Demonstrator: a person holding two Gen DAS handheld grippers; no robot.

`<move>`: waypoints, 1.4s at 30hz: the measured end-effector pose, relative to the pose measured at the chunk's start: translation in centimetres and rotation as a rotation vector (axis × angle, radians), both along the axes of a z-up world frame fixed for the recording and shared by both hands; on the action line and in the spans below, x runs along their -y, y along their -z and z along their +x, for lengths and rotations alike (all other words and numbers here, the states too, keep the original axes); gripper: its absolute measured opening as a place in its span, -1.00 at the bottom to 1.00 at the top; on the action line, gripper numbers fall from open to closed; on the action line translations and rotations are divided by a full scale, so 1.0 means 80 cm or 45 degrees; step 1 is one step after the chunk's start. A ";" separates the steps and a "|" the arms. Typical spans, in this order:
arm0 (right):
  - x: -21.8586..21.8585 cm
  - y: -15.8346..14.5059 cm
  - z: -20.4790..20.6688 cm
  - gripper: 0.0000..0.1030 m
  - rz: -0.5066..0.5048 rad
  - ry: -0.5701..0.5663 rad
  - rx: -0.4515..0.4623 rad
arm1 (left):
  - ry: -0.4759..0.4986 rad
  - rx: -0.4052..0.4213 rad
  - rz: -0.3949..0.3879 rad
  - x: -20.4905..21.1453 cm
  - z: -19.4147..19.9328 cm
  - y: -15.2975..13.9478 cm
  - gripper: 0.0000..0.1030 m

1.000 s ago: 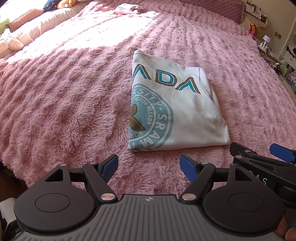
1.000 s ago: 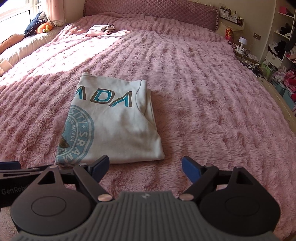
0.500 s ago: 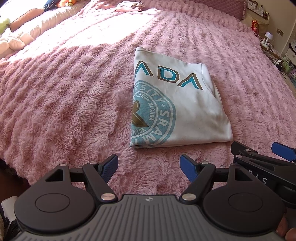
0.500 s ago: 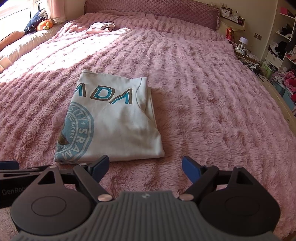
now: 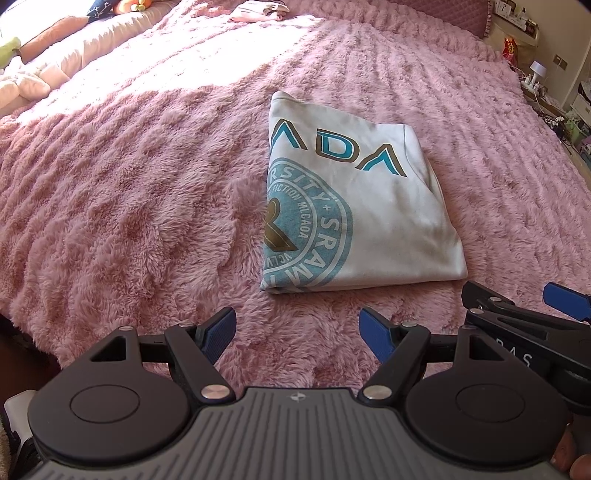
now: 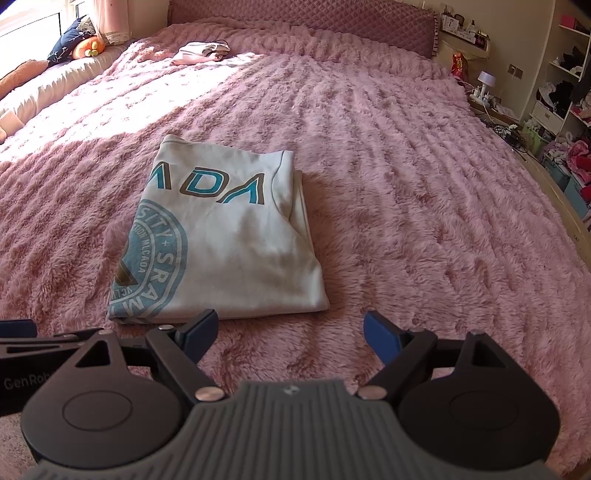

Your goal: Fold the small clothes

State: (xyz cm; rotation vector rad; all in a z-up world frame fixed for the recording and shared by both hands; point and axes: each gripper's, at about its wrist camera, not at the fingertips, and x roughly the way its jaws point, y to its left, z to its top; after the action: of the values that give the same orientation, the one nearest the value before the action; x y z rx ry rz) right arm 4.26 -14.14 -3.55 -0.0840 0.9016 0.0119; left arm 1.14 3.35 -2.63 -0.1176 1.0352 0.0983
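A white T-shirt (image 5: 384, 210) with teal lettering and a round teal print lies folded into a rectangle on the fluffy pink bedspread (image 5: 129, 206). The same folded T-shirt (image 6: 236, 243) shows in the right wrist view, left of centre. My left gripper (image 5: 297, 330) hovers open just short of the shirt's near edge, nothing between its blue pads. My right gripper (image 6: 290, 330) is open too, near the shirt's near right corner. The right gripper (image 5: 528, 314) also shows at the right edge of the left wrist view, apart from the cloth.
Another small garment (image 6: 203, 51) lies far back on the bed near the quilted headboard (image 6: 314, 18). Cushions and soft toys (image 6: 74, 48) line the left side. A cluttered bedside ledge and shelves (image 6: 554, 92) stand to the right of the bed.
Both grippers have drawn back slightly from the folded shirt and tilted, so it sits a little lower in both views. Both stay open; the shirt has not moved.
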 end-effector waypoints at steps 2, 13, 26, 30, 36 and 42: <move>0.000 0.000 0.000 0.58 0.000 0.000 0.000 | 0.000 -0.001 0.002 0.000 0.000 0.000 0.72; 0.001 0.000 0.000 0.58 0.003 0.002 -0.003 | 0.000 -0.003 0.010 0.001 0.000 -0.001 0.72; -0.001 0.000 0.000 0.58 -0.001 0.002 -0.001 | 0.000 -0.003 0.011 0.000 0.001 -0.001 0.72; -0.001 0.000 0.001 0.58 -0.004 0.000 -0.005 | 0.002 -0.006 0.024 0.001 0.002 -0.002 0.72; 0.002 0.001 0.001 0.59 -0.002 -0.004 -0.013 | 0.003 -0.011 0.021 0.000 0.004 -0.002 0.72; 0.000 0.001 0.003 0.58 -0.018 -0.010 -0.010 | 0.002 -0.012 0.031 -0.001 0.005 -0.002 0.72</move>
State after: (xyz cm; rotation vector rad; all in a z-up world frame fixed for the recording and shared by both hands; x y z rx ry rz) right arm 4.47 -14.17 -3.61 -0.1009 0.9094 0.0128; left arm 1.53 3.39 -2.46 -0.0941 1.0428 0.1100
